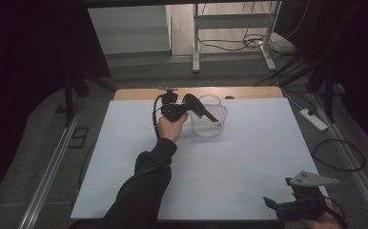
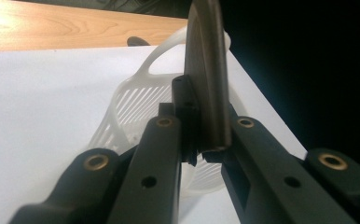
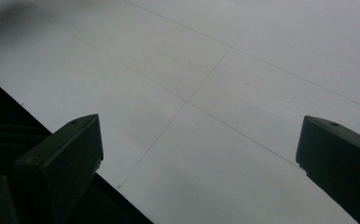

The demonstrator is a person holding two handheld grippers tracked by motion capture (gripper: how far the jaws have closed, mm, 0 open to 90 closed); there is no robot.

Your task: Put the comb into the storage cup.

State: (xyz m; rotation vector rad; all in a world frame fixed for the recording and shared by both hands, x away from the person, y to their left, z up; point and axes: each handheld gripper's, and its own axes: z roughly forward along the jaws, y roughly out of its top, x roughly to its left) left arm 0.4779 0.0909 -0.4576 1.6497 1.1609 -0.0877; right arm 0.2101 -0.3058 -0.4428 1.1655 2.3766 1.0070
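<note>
Up at the far side of the worktop (image 1: 125, 157), the left hand-held gripper (image 1: 188, 110) is clenched on a dark curved object (image 1: 199, 107), which cannot be made out more exactly. In the high view that object juts out from the jaws to the right and slopes down over the rim of a white slatted basket (image 1: 210, 125), its far end lying inside the basket's opening. The basket stands on the white sheet just beyond and to the right of this hand-held gripper, close against it.

Seen along the left gripper view, the two black jaws stand nearly together with the dark curved object (image 2: 208, 79) pinched between them; it rises upright out of the grip as a flat, greyish strip with a rounded top. Directly behind the jaws sits the white slatted basket (image 2: 136, 95), its looped handle showing beside the strip. A bare wooden strip of the worktop runs beyond it.

Meanwhile the right hand-held gripper (image 1: 287, 206) rests low at the near right corner of the worktop, well apart from the basket. Its jaws are released and spread wide, as the right gripper view shows, with nothing but the bare white sheet (image 3: 225, 93) between them.
</note>
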